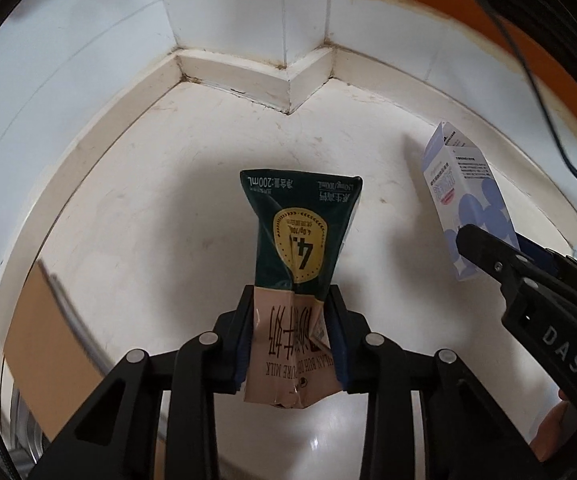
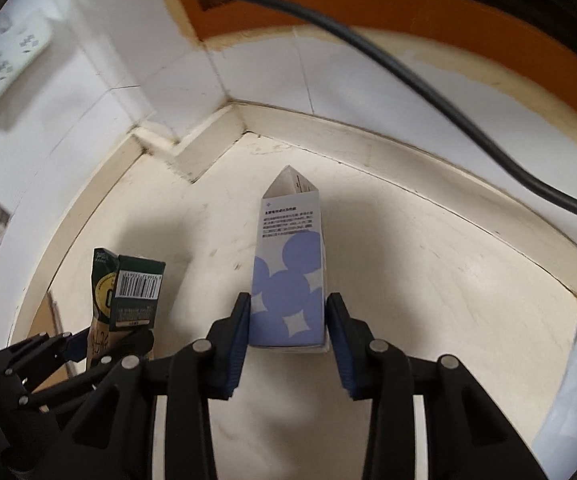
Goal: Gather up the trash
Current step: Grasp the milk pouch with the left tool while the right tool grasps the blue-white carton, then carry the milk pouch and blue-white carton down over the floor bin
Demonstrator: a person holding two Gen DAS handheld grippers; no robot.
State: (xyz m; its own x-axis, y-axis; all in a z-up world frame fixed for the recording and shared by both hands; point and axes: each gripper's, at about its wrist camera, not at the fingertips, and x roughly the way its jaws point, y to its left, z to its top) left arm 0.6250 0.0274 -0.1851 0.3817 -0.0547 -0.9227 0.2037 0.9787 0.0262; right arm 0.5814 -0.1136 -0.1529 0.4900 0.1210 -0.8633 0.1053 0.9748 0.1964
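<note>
While the cream stone countertop (image 1: pixel 176 168) is lying below, we are gripping two paper cartons, one per tool. The left gripper (image 1: pixel 292 316) is clamping a crumpled, creased green-and-tan 200 mL milk carton (image 1: pixel 300 236) by its tan end, inverted print facing us. The right gripper (image 2: pixel 287 320) is pinching a smooth, gable-topped white box with lilac circles (image 2: pixel 288 264) near its base. Glossy white wall tiles (image 1: pixel 244 4) are backing both. We are counting one black cable (image 2: pixel 368 44).

Bare surface (image 1: pixel 192 152) lies open ahead of both cartons; the tiled wall corner (image 1: pixel 288 76) juts in behind, a cable (image 2: pixel 408 76) hangs overhead.
</note>
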